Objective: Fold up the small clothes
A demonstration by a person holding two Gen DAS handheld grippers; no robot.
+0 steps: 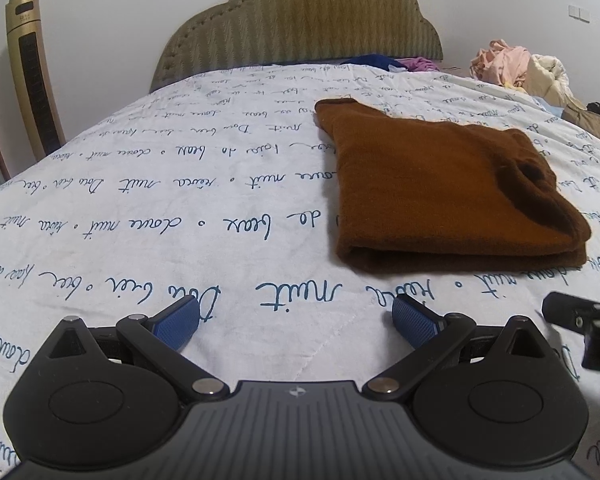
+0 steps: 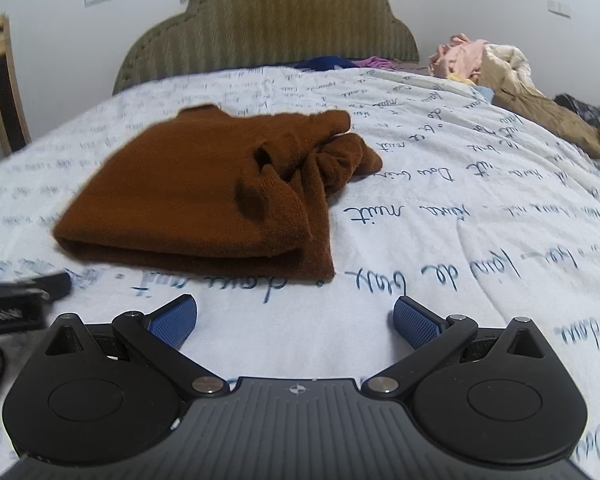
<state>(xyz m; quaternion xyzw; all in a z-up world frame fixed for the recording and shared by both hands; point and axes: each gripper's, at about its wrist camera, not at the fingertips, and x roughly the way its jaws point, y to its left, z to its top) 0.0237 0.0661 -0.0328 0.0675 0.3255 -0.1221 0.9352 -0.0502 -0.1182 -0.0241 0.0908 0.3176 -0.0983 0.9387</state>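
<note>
A brown knit garment (image 1: 436, 188) lies folded on the white bedspread with blue script (image 1: 180, 208). In the right wrist view the garment (image 2: 188, 192) shows a bunched sleeve at its right side. My left gripper (image 1: 296, 320) is open and empty, low over the bedspread, just in front of the garment's near fold and to its left. My right gripper (image 2: 296, 318) is open and empty, in front of the garment's near right corner. The right gripper's body shows at the right edge of the left wrist view (image 1: 580, 324); the left gripper shows at the left edge of the right wrist view (image 2: 20, 296).
A padded olive headboard (image 1: 300, 20) stands at the far end of the bed. A pile of loose clothes (image 1: 520, 68) lies at the far right of the bed, also in the right wrist view (image 2: 500, 68). A gold tower fan (image 1: 32, 76) stands by the wall at left.
</note>
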